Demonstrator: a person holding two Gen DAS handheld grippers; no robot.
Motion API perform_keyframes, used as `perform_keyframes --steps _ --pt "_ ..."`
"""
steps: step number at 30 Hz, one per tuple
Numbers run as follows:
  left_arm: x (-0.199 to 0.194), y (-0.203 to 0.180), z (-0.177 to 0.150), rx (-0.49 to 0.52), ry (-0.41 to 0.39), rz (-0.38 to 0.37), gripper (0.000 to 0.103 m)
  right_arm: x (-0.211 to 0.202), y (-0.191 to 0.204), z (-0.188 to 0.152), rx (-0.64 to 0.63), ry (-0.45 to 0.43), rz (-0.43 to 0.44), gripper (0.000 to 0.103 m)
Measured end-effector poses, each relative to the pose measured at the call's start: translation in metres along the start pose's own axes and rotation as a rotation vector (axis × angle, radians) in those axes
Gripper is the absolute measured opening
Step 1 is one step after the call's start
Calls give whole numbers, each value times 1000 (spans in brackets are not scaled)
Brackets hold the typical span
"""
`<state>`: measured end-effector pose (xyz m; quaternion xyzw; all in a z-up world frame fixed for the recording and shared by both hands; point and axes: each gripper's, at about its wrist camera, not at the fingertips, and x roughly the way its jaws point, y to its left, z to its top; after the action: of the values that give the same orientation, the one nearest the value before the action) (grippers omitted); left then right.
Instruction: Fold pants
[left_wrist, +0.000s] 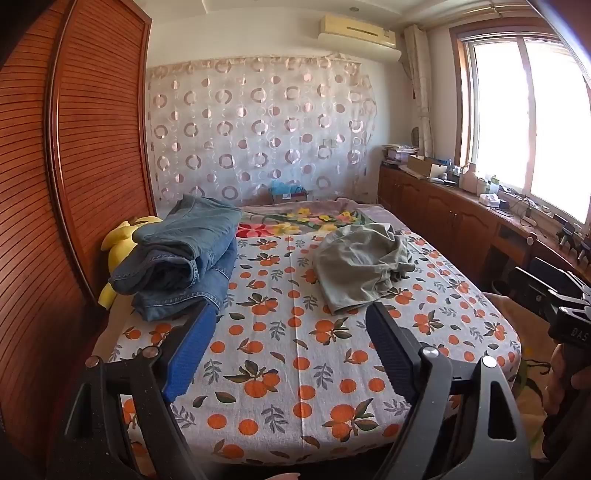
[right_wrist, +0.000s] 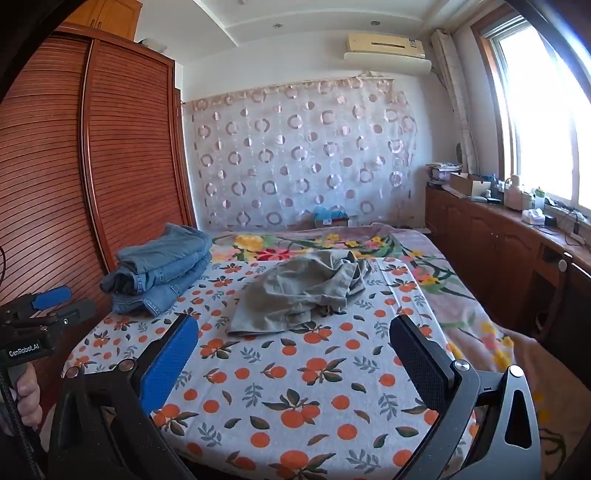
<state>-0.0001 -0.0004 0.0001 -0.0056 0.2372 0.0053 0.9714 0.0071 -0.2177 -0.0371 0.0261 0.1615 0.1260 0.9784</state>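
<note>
One crumpled khaki pants (right_wrist: 299, 291), perhaps two folded jeans (right_wrist: 159, 273); both grippers (left_wrist: 291, 325) (right_wrist: 295, 347) gape empty.

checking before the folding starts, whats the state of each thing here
olive pants: crumpled heap on the bed, unfolded
jeans: folded, stacked by the wardrobe
left gripper: open, empty, short of the pants
right gripper: open, empty
wardrobe doors: shut
curtain: drawn
</note>
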Motion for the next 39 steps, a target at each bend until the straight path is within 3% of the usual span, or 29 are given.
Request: perform_keyframes --steps 39 --pt "0 0 0 -4 -11 -2 84 -1 1 0 0 13 -1 103"
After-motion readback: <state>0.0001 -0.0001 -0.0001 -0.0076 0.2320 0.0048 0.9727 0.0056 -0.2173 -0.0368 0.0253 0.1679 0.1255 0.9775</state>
